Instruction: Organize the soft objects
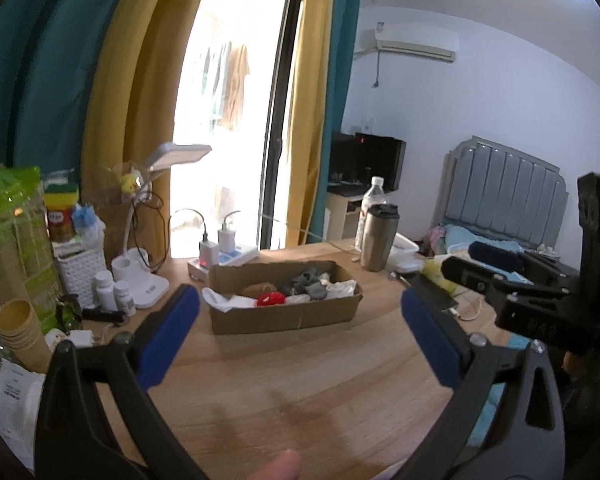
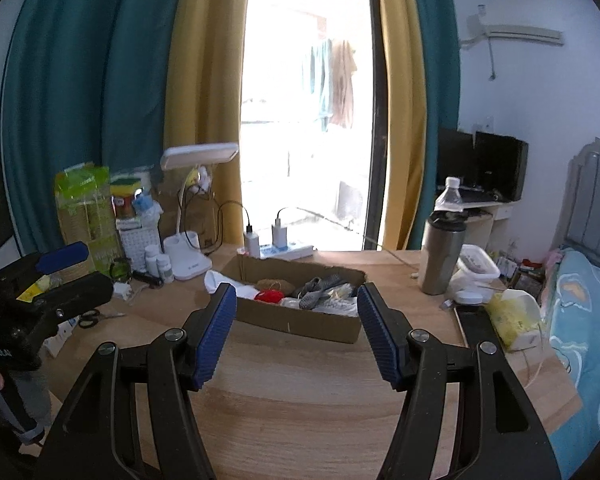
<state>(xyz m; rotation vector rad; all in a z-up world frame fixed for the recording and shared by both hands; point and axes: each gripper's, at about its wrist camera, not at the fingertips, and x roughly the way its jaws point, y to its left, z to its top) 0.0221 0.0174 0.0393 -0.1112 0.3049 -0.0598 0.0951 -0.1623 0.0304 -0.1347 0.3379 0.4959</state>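
wooden table (image 2: 300, 408) before bright curtained doorway (image 2: 304, 120)

box: cardboard box (image 2: 300, 312) sits mid-table (image 2: 300, 400), soft stuff (image 2: 312, 294) inside
behind it: power strip (image 2: 288, 250)
left: desk lamp (image 2: 188, 256), pill bottles (image 2: 158, 266)
right: tumbler (image 2: 440, 258), water bottle (image 2: 449, 198) behind that
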